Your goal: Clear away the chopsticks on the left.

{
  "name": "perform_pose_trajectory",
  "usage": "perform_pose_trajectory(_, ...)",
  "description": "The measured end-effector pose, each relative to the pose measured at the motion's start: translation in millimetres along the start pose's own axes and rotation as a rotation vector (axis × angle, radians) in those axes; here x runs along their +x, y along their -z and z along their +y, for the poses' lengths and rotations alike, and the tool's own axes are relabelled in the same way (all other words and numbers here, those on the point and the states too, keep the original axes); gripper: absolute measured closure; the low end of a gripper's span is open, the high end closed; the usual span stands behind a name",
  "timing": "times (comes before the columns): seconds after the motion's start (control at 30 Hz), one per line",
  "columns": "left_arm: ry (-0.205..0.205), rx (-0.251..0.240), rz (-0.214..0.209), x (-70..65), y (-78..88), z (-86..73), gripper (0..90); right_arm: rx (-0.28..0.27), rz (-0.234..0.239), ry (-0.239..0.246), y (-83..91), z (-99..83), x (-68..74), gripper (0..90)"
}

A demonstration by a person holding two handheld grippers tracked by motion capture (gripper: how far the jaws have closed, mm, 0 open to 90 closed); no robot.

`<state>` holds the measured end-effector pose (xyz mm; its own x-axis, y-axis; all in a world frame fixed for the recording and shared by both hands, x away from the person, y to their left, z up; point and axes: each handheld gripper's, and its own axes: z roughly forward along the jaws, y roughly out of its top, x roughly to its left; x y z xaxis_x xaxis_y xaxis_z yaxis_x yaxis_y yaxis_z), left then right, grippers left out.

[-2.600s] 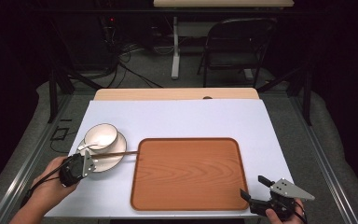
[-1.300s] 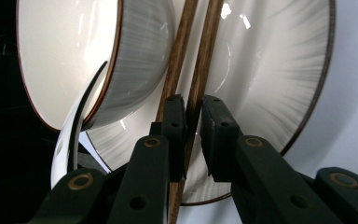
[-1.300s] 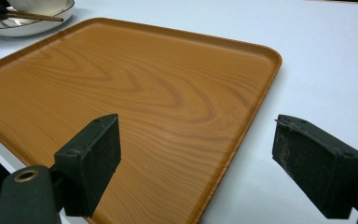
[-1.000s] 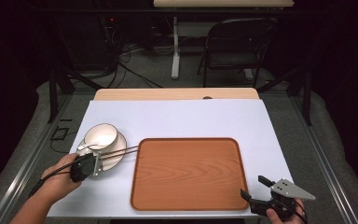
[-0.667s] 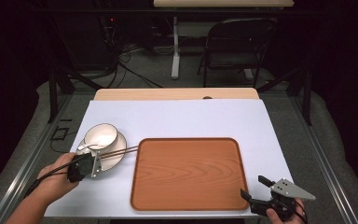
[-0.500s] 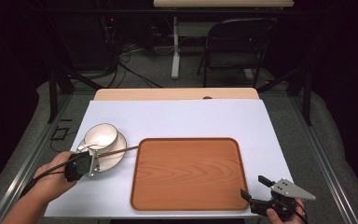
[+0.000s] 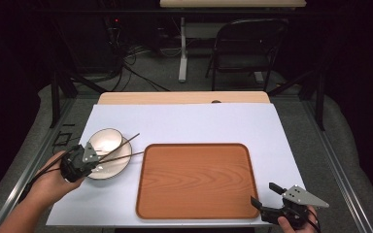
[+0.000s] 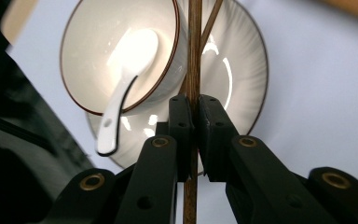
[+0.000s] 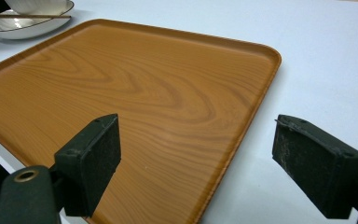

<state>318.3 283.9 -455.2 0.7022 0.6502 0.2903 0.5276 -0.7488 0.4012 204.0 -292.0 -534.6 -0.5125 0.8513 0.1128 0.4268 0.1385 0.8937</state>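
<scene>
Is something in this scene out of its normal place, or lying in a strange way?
Only the chopsticks. The two no longer lie parallel: one is pinched in the shut left gripper and angled away from the other, which crosses the plate. The spoon rests in the bowl; the tray sits square.

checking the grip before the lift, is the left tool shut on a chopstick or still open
Shut on it: the left tool has both pads pressed against one chopstick, which runs up between them over the plate.
</scene>
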Motion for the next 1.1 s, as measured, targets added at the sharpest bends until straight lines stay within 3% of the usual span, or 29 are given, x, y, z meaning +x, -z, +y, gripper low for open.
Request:
perform_pose_trajectory(0.03, 0.061, 0.005, -0.011, 1.0, 1.0, 1.8, 84.4, 0.000, 0.000, 0.000, 0.0, 0.0, 0.0, 14.8)
perform_pose_trajectory(0.1, 0.232, 0.035, -0.020, 4.2, 3.3, 5.7, 84.3, 0.000, 0.001, -0.002, 0.1, 0.0, -0.1, 14.8)
perform_pose_trajectory(0.13, 0.309, 0.036, -0.051, 6.9, 4.4, 6.7, 84.3, 0.000, 0.001, -0.002, 0.1, 0.0, -0.1, 14.8)
perform_pose_trajectory(0.23, 0.488, 0.043, -0.113, 13.4, 6.6, 8.4, 84.4, -0.001, 0.001, -0.002, -0.1, 0.0, -0.4, 14.8)
perform_pose_trajectory(0.3, 0.635, 0.035, -0.177, 19.2, 8.1, 7.9, 84.3, -0.001, 0.002, -0.002, 0.0, -0.1, -0.5, 14.8)
perform_pose_trajectory(0.43, 0.829, 0.003, -0.289, 25.7, 7.3, 3.8, 84.3, -0.003, 0.001, -0.006, -0.2, -0.1, -0.7, 14.8)
perform_pose_trajectory(0.5, 0.937, -0.008, -0.374, 27.3, 4.0, 1.1, 84.3, -0.003, 0.002, -0.007, -0.3, -0.2, -0.8, 14.8)
perform_pose_trajectory(0.67, 1.067, -0.014, -0.517, 22.8, -7.2, -0.5, 84.3, -0.004, 0.003, -0.008, -0.2, -0.1, -0.8, 14.8)
perform_pose_trajectory(0.7, 1.077, -0.011, -0.532, 20.4, -9.4, 0.8, 84.3, -0.004, 0.003, -0.009, -0.2, -0.1, -0.8, 14.8)
perform_pose_trajectory(0.9, 1.076, 0.005, -0.569, 5.1, -19.8, 13.2, 84.3, -0.004, 0.005, -0.008, -0.1, -0.2, -1.2, 14.8)
perform_pose_trajectory(1.1, 1.042, 0.038, -0.605, -13.6, -31.7, 27.3, 84.2, -0.004, 0.006, -0.011, 0.3, -0.3, -1.2, 14.8)
